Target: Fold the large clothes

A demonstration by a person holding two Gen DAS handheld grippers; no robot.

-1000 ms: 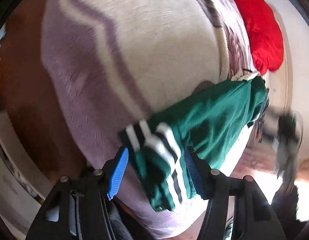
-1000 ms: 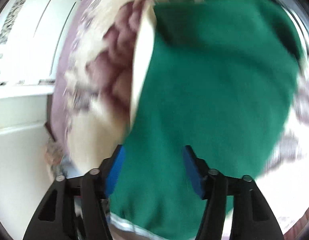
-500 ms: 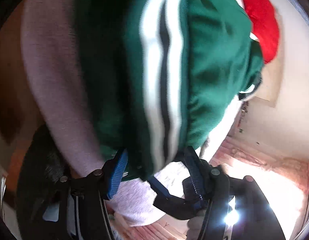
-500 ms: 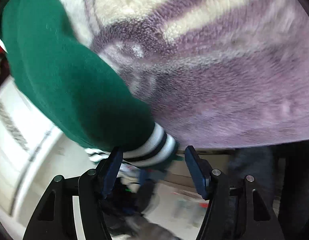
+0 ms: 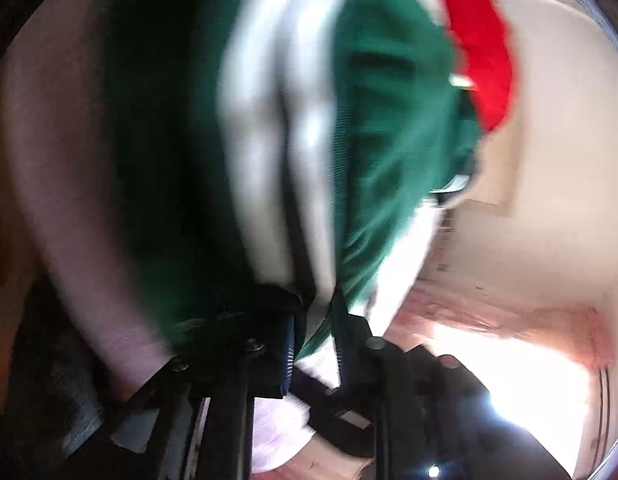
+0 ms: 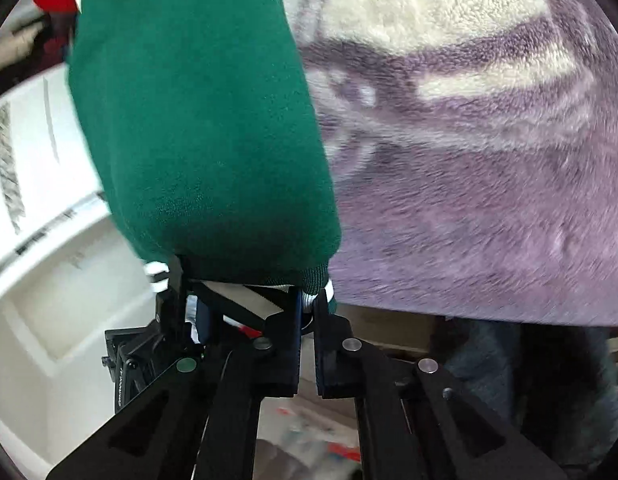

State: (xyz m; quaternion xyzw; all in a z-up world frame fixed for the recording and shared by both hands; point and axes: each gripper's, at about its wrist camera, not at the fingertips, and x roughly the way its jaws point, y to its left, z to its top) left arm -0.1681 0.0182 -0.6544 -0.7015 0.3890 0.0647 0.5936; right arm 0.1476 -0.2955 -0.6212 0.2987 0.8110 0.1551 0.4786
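Both claws just finishing closing: left gripper (image 5: pixel 315 334) clamping the green garment (image 5: pixel 389 140) at its striped hem, right gripper (image 6: pixel 307 312) pinching the cuff corner. Garment lying on the purple blanket (image 6: pixel 489 200). Probably worth lifting evenly, keeping the hem taut.

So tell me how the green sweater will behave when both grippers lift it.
The green sweater will probably hang limp: it drapes in soft folds over the blanket. The left gripper and right gripper, jaws just closed, both pinch its striped hem, so the rest likely sags between them. The knit looks thick, so slipping seems unlikely.
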